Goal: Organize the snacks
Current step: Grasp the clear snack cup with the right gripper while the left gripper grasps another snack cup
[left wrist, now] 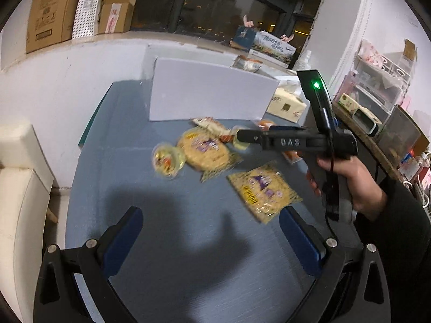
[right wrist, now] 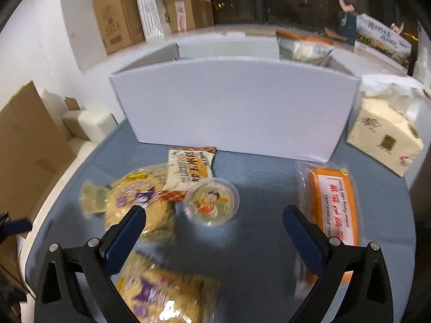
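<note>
**A:** What do I have on the left wrist view?

**B:** My left gripper (left wrist: 211, 231) hangs above the blue tabletop (left wrist: 167, 242) with its jaws wide apart and nothing between them. Ahead lie a square yellow snack pack (left wrist: 265, 191), a round yellow snack pack (left wrist: 206, 152) and a small jelly cup (left wrist: 167, 160), all a little blurred. The white box (left wrist: 210, 91) stands at the far side of the tabletop.

**A:** And the other hand?

**B:** In that same view my right hand (left wrist: 347, 180) grips the handle, and the right gripper (right wrist: 214, 226) reaches in from the right over the far snacks. On its own camera the jaws stand apart, empty. Between them, a bit farther on, sits a second jelly cup (right wrist: 211, 202) on the tabletop, not touched by either finger.

**A:** What lies around it?

**B:** Just left of the cup, a white and orange packet (right wrist: 190, 169) overlaps the round yellow pack, which runs under my left finger (right wrist: 126, 237) in the picture. An orange cake pack (right wrist: 335, 202) lies to the right, beside my right finger. The square yellow pack shows at the bottom edge, blurred. A cream tissue pack (right wrist: 385, 137) rests right of the white box, near its corner.

**A:** Anything in the box?

**B:** One bag (right wrist: 304, 47) shows above its far wall; whether it is inside I cannot tell.
</note>
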A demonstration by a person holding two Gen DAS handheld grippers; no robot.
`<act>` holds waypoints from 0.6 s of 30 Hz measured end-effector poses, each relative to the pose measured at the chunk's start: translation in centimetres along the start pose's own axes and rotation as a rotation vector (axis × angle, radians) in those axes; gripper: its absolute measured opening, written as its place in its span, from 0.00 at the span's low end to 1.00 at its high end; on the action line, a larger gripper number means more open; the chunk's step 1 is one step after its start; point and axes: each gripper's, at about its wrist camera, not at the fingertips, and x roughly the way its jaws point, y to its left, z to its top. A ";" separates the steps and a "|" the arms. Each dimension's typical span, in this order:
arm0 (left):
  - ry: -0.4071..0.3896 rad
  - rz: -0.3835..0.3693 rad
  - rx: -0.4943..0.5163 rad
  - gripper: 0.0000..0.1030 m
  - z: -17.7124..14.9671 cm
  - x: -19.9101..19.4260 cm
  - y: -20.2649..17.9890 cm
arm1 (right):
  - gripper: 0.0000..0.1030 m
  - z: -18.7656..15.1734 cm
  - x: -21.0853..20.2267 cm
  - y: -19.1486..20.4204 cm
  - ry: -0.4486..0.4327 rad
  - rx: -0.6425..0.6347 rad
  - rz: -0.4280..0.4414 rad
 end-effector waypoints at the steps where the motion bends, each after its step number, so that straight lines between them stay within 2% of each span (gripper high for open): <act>1: 0.001 -0.005 -0.007 1.00 -0.1 0.1 0.2 | 1.00 0.2 0.7 -0.1 0.015 0.003 -0.005; 2: 0.001 -0.012 -0.019 1.00 -0.2 0.1 0.5 | 0.99 0.3 1.0 -0.2 0.022 0.005 -0.004; 3: 0.003 -0.016 -0.029 1.00 -0.2 0.2 0.6 | 0.88 0.3 1.4 -0.4 0.029 0.009 -0.002; 4: 0.006 -0.017 -0.033 1.00 -0.2 0.4 0.8 | 0.64 0.3 1.7 -0.5 0.037 0.010 0.000; 6: 0.011 -0.009 -0.034 1.00 -0.2 0.6 0.9 | 0.50 0.3 2.2 -0.6 0.061 0.014 0.003; 14: 0.022 -0.001 -0.020 1.00 1.4 2.3 2.0 | 0.49 -0.6 -1.0 -0.8 0.000 0.005 0.009; 18: 0.039 0.014 0.071 1.00 3.2 4.2 3.1 | 0.49 -1.6 -4.1 -0.2 -0.045 0.005 0.036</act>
